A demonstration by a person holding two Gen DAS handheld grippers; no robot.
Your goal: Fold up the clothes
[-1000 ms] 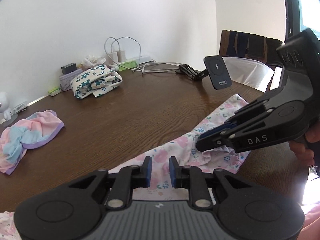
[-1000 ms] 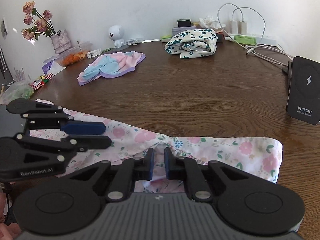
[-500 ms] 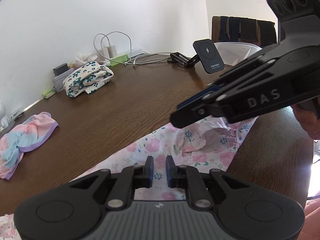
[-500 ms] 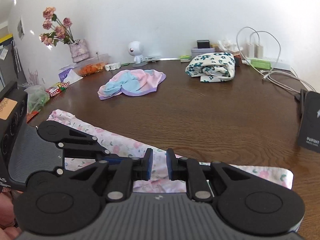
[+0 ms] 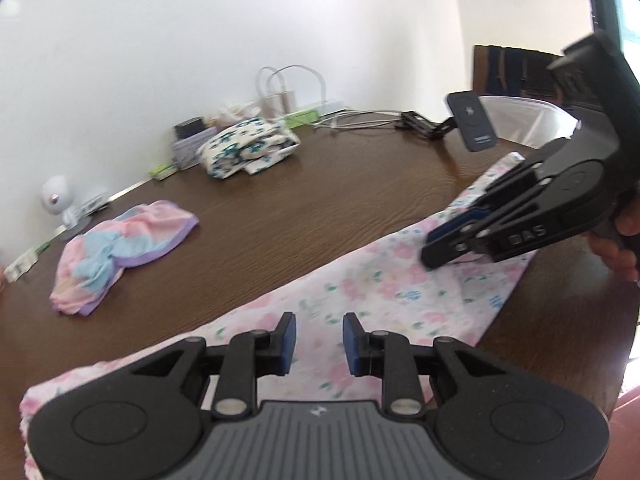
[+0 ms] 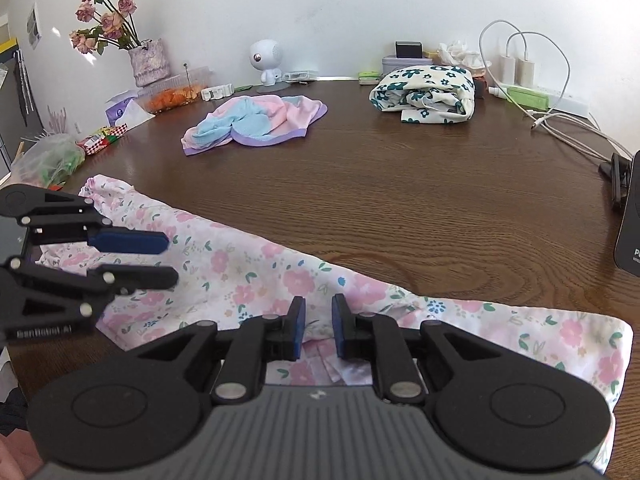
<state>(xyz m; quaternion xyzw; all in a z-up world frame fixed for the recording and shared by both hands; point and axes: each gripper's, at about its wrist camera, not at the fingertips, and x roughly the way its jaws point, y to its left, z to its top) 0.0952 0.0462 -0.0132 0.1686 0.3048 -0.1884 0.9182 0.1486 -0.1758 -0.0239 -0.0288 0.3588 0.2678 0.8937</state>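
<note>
The right gripper is held low over the near edge of the table. Its two blue pads are kept close together, and a small bunch of the pink flowered cloth is pinched between them. The cloth is gripped there, it seems, so that this end can be lifted and laid over the rest.

The left gripper is held off to the left of the right one, over the other end of the same cloth. Its jaws are opening, and nothing is caught between them; the cloth is only seen lying flat under the gap. That end is probably being let go so it can stay down while the other end is moved.

The flowered cloth is spread in a long strip under both tools, along the table edge nearest to them. It is laid out flat so a fold can be made.

Farther out, ahead of the tools, a pink and blue garment is left in a loose heap; it looks not yet folded. Beyond it and to the right, near the wall, a white garment with green flowers is set aside in a bundle.
</note>
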